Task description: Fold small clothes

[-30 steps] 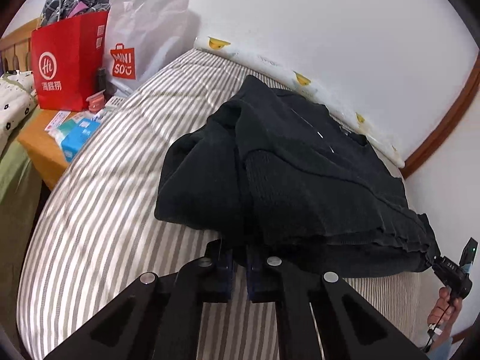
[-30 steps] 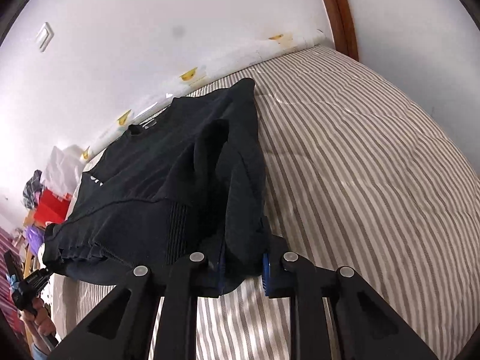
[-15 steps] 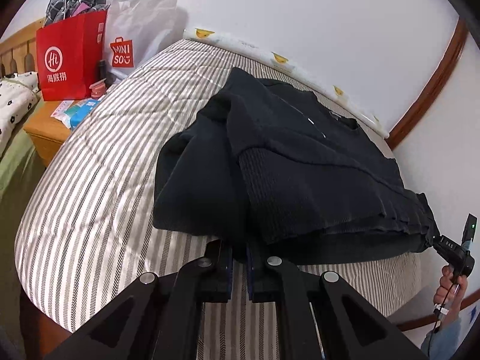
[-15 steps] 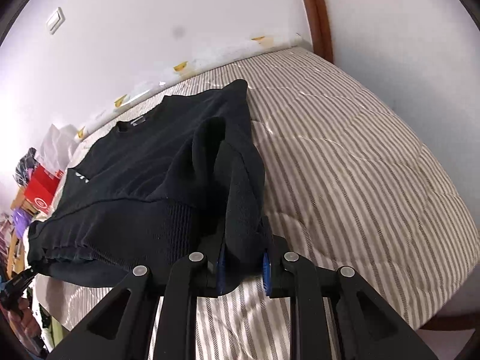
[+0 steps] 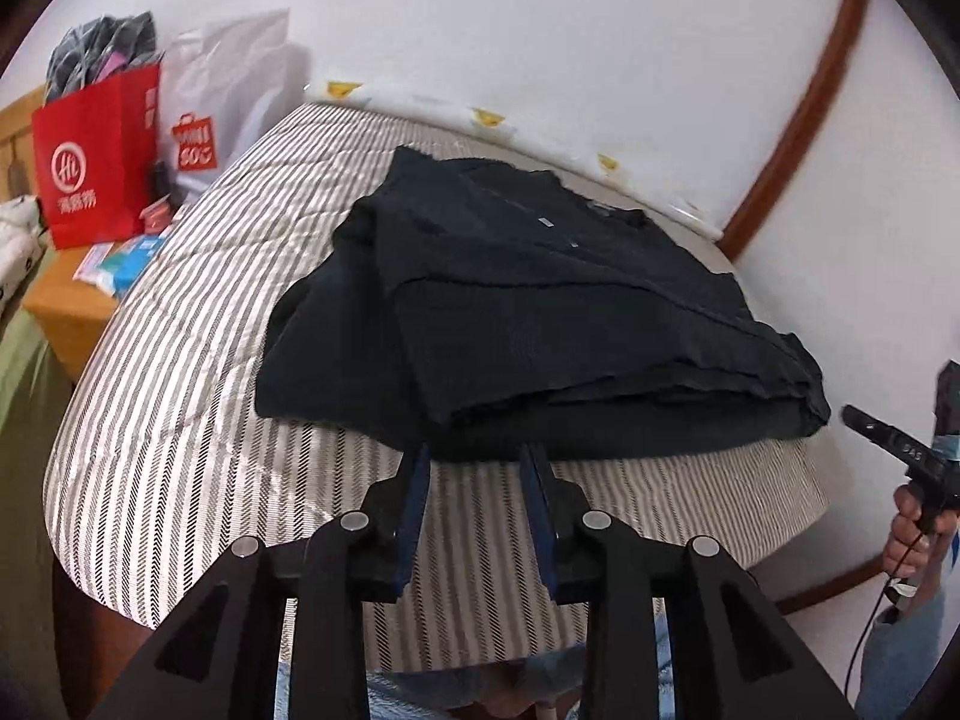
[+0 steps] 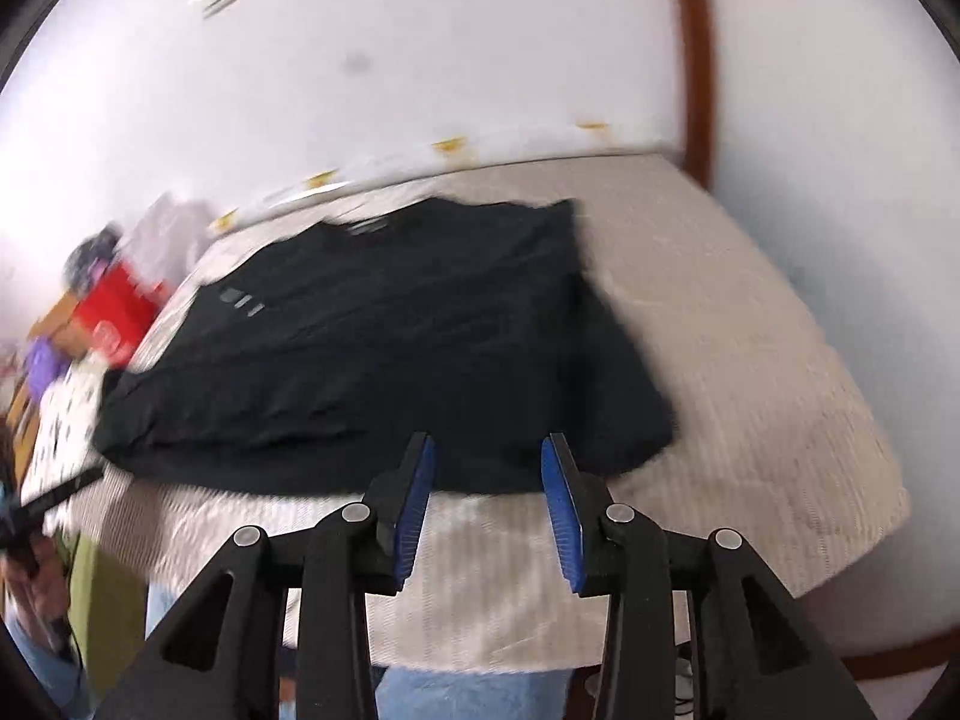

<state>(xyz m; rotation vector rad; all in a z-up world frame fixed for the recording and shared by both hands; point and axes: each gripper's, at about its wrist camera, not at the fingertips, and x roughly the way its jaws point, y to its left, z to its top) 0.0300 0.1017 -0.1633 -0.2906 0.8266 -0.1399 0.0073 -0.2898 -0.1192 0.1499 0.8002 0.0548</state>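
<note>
A black sweater [image 5: 540, 312] lies on the striped mattress [image 5: 180, 420], folded over with its sleeves tucked in; it also shows in the right wrist view [image 6: 390, 348], blurred. My left gripper [image 5: 477, 456] is open and empty, its fingertips at the sweater's near edge. My right gripper [image 6: 486, 450] is open and empty, just in front of the sweater's near hem. The right gripper also shows at the right edge of the left wrist view [image 5: 888, 438], held by a hand.
A red paper bag [image 5: 96, 156] and a white shopping bag [image 5: 222, 102] stand on a wooden bedside table [image 5: 60, 312] at the left. The wall runs behind the bed. The mattress edge [image 5: 480, 630] is close below the grippers.
Both grippers have opened and let go of the sweater, which now lies flat on the mattress. Both have pulled back toward the near edge of the bed.
</note>
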